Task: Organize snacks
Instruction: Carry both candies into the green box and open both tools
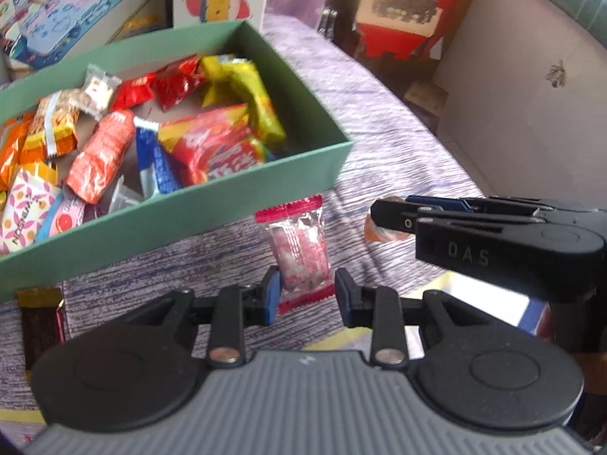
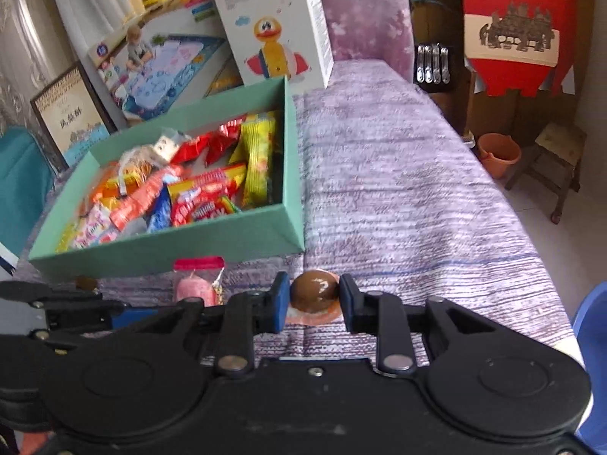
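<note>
Left wrist view: left gripper (image 1: 307, 294) low over the purple cloth (image 1: 379, 121), fingers (image 1: 272, 295) spread open with a gap on both sides of a pink snack packet (image 1: 301, 250) (clear wrapper, red crimped ends). The packet lies flat on the cloth, its near end between the finger tips, far end just beside the front wall of the green box (image 1: 182, 208). Contact between fingers and packet cannot be told; it looks apart. The box is full of mixed wrapped snacks: red packs (image 1: 212, 148), a yellow pack (image 1: 254, 102), a blue bar (image 1: 153, 159), orange ones at left. A dark brown bar (image 1: 40, 326) lies on the cloth at the box's near left corner. The right gripper (image 1: 390, 216) comes in from the right side, seen edge-on, with something orange-brown at its tips.

Right wrist view: right gripper (image 2: 314, 294) has its fingers (image 2: 280, 299) set around a round brown snack (image 2: 314, 290) in a clear wrapper with an orange rim. Both pads look touching or nearly touching it, so a firm grip cannot be confirmed. The snack sits on the cloth, near the box's (image 2: 167, 242) front right corner but apart from it. The pink packet (image 2: 197, 284) is to its left, with the left gripper (image 2: 114, 318) over its near end. Behind the box stand a duck toy carton (image 2: 273, 22) and a drawing mat carton (image 2: 159, 64). An orange bucket (image 2: 497, 153) and a wooden stool (image 2: 554, 159) are on the floor at right.
</note>
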